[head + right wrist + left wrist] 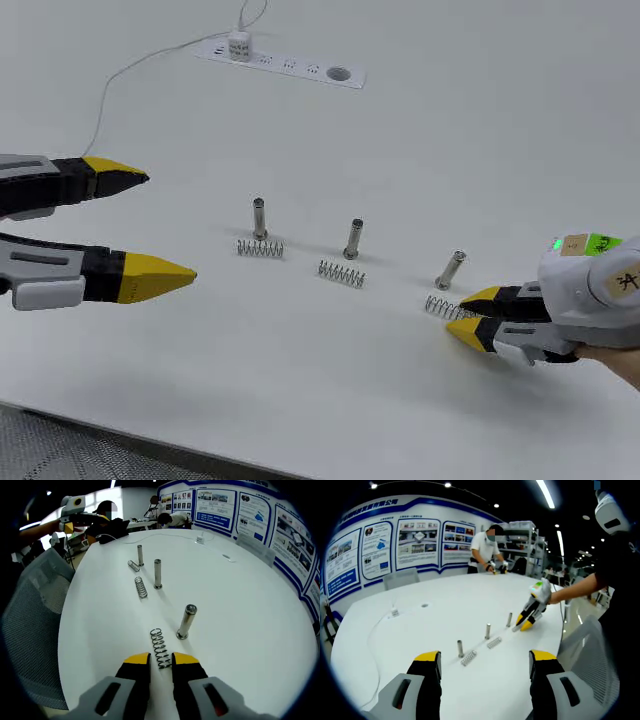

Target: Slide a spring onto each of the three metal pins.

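Three metal pins stand in a row on the white table: the left pin (259,217), the middle pin (354,238) and the right pin (451,269), which leans. A spring lies in front of each: the left spring (260,248), the middle spring (341,273) and the right spring (443,307). My right gripper (468,313) is low on the table, its jaws narrowly open, with the near end of the right spring (160,648) between the yellow fingertips (137,659). My left gripper (165,225) hovers wide open and empty, left of the left pin (460,648).
A white power strip (285,62) with a plug and cable lies at the back of the table. The table's front edge (150,430) runs close below the grippers. A mesh chair (30,620) stands beside the table. A person (482,550) works at the far end.
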A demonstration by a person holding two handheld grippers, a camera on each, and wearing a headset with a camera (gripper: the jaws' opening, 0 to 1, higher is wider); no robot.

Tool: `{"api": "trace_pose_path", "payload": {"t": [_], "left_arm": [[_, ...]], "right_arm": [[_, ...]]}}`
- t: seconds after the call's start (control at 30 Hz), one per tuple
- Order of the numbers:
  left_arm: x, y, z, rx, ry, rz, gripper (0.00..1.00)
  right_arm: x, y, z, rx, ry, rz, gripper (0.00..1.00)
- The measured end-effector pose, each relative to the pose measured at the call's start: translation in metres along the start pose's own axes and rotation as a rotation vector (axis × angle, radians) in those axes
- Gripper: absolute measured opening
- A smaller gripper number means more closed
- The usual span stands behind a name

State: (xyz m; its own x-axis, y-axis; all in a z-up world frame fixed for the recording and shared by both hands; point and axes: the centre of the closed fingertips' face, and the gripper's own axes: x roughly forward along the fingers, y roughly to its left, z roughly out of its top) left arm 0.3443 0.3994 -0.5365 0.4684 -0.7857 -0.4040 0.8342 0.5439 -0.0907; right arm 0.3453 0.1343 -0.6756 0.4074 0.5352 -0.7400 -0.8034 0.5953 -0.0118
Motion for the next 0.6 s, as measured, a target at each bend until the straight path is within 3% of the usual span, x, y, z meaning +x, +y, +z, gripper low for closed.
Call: {"api": "trace_pose_path", "payload": {"t": [0.23, 0.6], "left_arm": [[0.000, -0.002, -0.001, 0.018, 0.013, 0.001, 0.73], [-0.003, -0.005, 0.013, 0.044, -0.008, 0.010, 0.70]], "right_arm": [[0.000, 0.003, -0.001, 0.007, 0.008, 0.019, 0.13], [-0.001, 0.003, -0.002, 0.030, 0.017, -0.007, 0.12]]}}
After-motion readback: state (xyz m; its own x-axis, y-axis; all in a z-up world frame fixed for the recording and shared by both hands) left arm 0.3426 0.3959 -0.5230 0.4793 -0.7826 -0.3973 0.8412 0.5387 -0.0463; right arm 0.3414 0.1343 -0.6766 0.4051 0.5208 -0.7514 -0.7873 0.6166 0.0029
